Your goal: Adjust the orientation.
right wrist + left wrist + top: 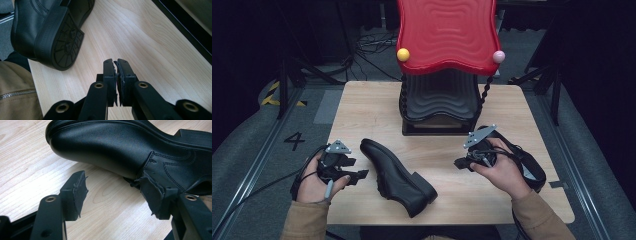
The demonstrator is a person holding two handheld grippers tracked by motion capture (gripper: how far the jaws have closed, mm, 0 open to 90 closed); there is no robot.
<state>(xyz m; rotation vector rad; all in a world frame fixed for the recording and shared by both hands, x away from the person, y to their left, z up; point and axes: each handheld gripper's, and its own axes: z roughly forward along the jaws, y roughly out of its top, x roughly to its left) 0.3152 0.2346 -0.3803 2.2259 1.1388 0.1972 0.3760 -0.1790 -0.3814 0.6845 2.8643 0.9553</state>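
A black leather shoe (394,175) lies tipped on its side in the middle of the wooden table (362,110), toe to the far left, heel toward the front edge. My left gripper (358,176) is open just left of it. In the left gripper view the shoe (105,147) fills the space ahead of the left gripper (113,181), and one pad (152,192) is at its side. My right gripper (459,164) is to the shoe's right. In the right gripper view it is shut on nothing (115,62) over bare wood, with the shoe's heel sole (58,40) ahead.
A second black shoe (529,162) lies at the table's right side, partly hidden behind the right hand. At the back stands a rack with a red wavy top shelf (447,35) and a black lower shelf (439,97). A tan sleeve (15,95) is near the front edge.
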